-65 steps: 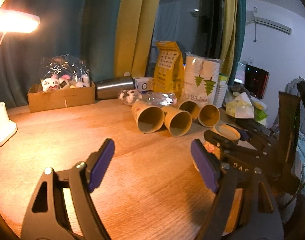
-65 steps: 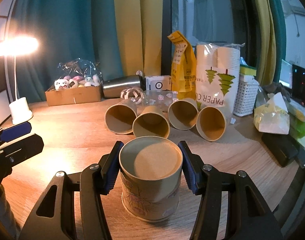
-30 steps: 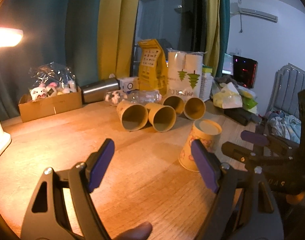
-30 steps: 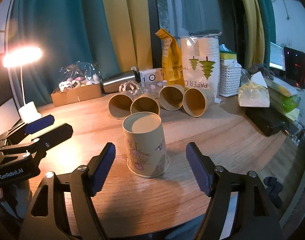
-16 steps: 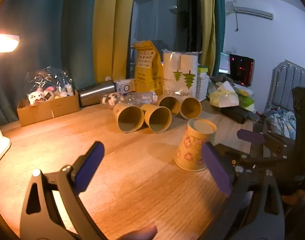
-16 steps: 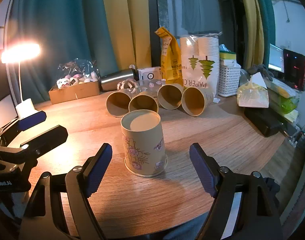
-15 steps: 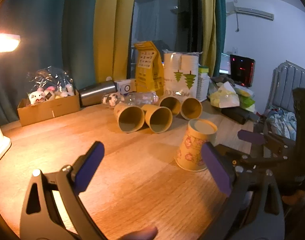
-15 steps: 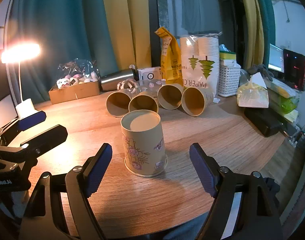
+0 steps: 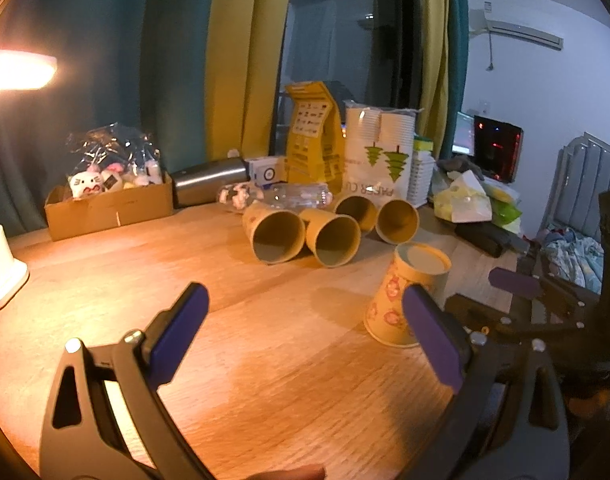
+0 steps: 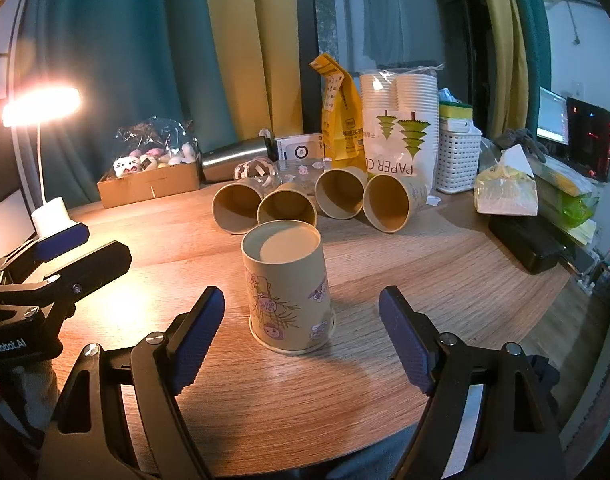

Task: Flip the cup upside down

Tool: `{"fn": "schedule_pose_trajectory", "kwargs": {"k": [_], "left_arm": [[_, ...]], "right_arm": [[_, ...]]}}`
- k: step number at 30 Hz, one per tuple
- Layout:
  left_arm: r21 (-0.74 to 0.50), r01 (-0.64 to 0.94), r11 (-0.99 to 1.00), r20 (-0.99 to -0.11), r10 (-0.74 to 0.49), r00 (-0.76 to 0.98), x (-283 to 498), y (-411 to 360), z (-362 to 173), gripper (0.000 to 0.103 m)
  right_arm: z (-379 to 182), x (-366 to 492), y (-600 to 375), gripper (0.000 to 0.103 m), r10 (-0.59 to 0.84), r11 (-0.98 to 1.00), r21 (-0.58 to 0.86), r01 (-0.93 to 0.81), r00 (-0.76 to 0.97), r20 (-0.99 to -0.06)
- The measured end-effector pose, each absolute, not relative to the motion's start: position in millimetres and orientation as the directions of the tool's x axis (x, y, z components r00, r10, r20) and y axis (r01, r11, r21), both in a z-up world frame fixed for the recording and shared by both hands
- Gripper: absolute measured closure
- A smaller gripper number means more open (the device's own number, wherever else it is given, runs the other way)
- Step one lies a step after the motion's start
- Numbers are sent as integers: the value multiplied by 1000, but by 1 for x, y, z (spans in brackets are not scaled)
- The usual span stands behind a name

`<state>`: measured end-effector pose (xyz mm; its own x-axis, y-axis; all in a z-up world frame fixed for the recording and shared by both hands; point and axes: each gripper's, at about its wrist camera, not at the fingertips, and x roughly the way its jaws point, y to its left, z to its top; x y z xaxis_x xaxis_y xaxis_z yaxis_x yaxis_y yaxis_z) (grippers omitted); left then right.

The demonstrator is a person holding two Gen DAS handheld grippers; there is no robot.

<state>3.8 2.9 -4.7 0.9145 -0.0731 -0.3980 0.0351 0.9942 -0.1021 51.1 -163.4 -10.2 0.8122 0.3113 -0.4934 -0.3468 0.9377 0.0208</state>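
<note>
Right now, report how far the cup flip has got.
Done: the printed cup stands upside down on the table, wide rim down, flat base up. In hand: nothing; the right tongs are open around empty air in front of it, the left tongs open too. Left: four plain cups lie on their sides behind.

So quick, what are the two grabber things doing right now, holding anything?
Left gripper: open, holding nothing.
Right gripper: open, holding nothing; the cup stands free, upside down, between its fingers.
</note>
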Motion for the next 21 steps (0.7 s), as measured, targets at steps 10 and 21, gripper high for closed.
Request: {"fn": "schedule_pose_trajectory", "kwargs": {"k": [10,21], "left_arm": [[-98,38,994,-398,-75,914,4,2,-5,4],[-98,39,994,-398,-75,914,4,3,-5,4]], "right_arm": [[-10,52,-163,21,312,938,22,-347,812,-493],[-11,50,-163,21,312,938,25,-345,811,-495]]}}
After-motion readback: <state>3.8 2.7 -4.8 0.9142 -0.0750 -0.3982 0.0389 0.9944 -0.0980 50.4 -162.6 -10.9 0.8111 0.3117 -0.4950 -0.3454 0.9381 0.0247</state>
